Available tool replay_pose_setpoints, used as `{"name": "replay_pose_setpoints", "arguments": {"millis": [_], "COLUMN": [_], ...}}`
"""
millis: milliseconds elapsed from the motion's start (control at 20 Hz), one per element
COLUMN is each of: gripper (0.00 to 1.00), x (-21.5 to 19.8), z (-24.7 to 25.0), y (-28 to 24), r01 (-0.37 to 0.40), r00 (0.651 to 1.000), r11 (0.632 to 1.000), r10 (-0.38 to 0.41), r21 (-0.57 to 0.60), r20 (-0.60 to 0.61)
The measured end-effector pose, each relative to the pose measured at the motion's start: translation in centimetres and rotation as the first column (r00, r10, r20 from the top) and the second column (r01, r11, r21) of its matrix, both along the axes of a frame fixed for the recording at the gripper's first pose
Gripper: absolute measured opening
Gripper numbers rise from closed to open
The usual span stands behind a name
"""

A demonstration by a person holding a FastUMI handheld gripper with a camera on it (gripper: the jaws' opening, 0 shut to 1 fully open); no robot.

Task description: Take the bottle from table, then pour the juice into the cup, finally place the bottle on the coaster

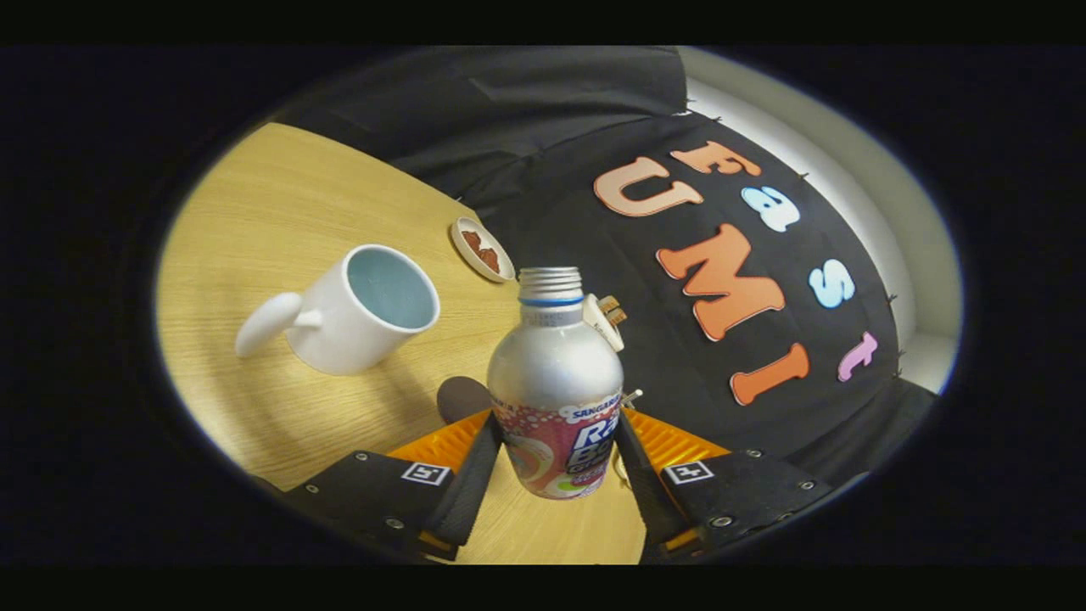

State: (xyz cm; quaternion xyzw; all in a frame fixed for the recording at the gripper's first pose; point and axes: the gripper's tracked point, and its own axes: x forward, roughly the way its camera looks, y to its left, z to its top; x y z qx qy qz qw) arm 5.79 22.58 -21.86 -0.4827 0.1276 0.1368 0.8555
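bottle gripped, pour into cup next

cup comes first on the left: a white mug with a pale inside, resting on the wooden table with its handle turned toward the fingers and its mouth apart from the bottle. beyond it, near the table's far edge, lies a small dish with something reddish-brown in it. a dark round thing, possibly the coaster, peeks out just left of the bottle, but i cannot tell for sure. then the bottle, silver with an uncapped threaded neck, held between the fingers; the gripper is closed to the bottle's width, both fingers pressing its labelled lower body. a small tilted white object shows behind its shoulder.

the taking step looks done or nearly so. the next move calls for carrying the neck over the mug's mouth and tipping slowly.
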Motion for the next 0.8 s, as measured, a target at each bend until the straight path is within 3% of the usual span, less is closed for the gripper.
{"name": "replay_pose_setpoints", "arguments": {"millis": [400, 800], "gripper": [0.76, 0.76], "x": [1.6, 2.1], "z": [1.3, 2.0], "y": [0.6, 1.1], "r01": [-0.057, -0.11], "r00": [0.992, 0.969], "r11": [0.979, 0.91], "r10": [0.077, 0.187], "r21": [-0.195, -0.401], "r20": [0.096, 0.159]}}
